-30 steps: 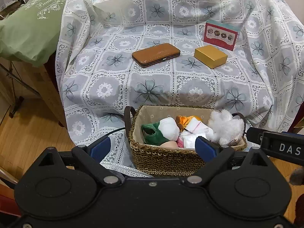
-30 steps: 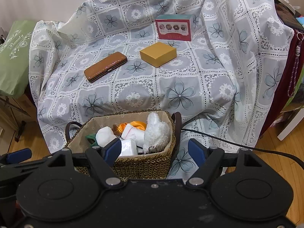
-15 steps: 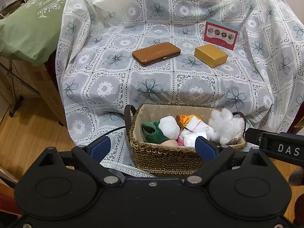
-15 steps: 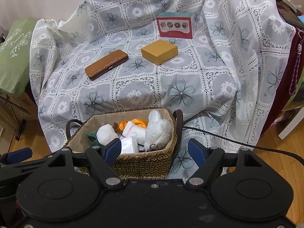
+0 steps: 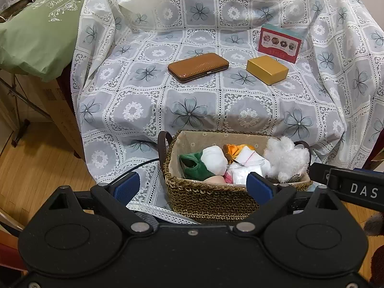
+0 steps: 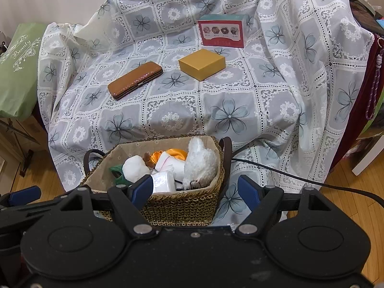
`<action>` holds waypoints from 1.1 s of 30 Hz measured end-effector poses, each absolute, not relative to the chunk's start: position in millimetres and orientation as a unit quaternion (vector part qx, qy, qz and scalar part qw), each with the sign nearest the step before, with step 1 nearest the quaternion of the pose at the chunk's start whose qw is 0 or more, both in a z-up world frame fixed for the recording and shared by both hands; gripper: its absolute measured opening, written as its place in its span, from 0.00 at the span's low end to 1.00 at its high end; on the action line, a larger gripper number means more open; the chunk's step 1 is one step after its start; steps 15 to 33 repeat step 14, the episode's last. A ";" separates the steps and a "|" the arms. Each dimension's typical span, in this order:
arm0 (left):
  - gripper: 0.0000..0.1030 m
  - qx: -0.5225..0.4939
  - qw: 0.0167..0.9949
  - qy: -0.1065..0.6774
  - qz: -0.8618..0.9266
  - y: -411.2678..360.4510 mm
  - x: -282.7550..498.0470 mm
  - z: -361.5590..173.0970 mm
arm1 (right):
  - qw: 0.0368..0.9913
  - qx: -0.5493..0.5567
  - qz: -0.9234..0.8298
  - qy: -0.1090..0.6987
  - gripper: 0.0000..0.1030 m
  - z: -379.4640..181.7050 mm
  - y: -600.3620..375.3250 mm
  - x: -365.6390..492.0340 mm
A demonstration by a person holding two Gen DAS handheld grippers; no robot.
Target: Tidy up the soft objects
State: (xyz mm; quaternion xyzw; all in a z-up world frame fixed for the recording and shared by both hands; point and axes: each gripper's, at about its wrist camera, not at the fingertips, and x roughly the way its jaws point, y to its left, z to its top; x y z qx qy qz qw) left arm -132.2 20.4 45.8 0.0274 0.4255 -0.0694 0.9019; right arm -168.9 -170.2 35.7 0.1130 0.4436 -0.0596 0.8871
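Lace cloth [image 5: 192, 100] drapes the whole seat and hangs to the floor. A woven basket [image 5: 211, 199] sits at its front edge, nearest the cameras, dark handles at both short ends, beige liner inside. Basket contents, biggest first: white plush [image 5: 285, 158] at the right end, standing above the rim; green piece [image 5: 194, 168] at the left end; white roll [image 5: 213, 159] against it; clear-wrapped white packs [image 5: 242, 172] in the middle; orange piece [image 5: 236, 148] at the back; a bit of pink [image 5: 228, 176] low at the front, can't tell what it is. Everything soft is in the basket. On the cloth behind, well apart from the basket: brown case [image 5: 198, 66], yellow box [image 5: 267, 69], red-and-teal carton [image 5: 279, 43] upright behind the box. Left gripper [image 5: 193, 187]: jaws wide apart, nothing between them, in front of the basket's near wall. Right gripper [image 6: 195, 190]: jaws apart, empty, straddling the basket's right corner without contact. Versus a second ago: no real change, both grippers hold position and width, basket contents the same.
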 end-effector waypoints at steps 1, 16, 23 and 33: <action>0.90 0.027 0.902 0.425 -0.069 20.4 -132.1 45.9 | 0.887 0.113 -0.060 0.444 0.75 35.7 -170.2 -168.9; 0.90 0.029 0.903 0.423 -0.066 20.4 -132.2 46.3 | 0.887 0.113 -0.060 0.444 0.75 35.8 -169.3 -169.0; 0.90 0.029 0.903 0.423 -0.066 20.4 -132.2 46.3 | 0.887 0.113 -0.060 0.444 0.75 35.8 -169.3 -169.0; 0.90 0.029 0.903 0.423 -0.066 20.4 -132.2 46.3 | 0.887 0.113 -0.060 0.444 0.75 35.8 -169.3 -169.0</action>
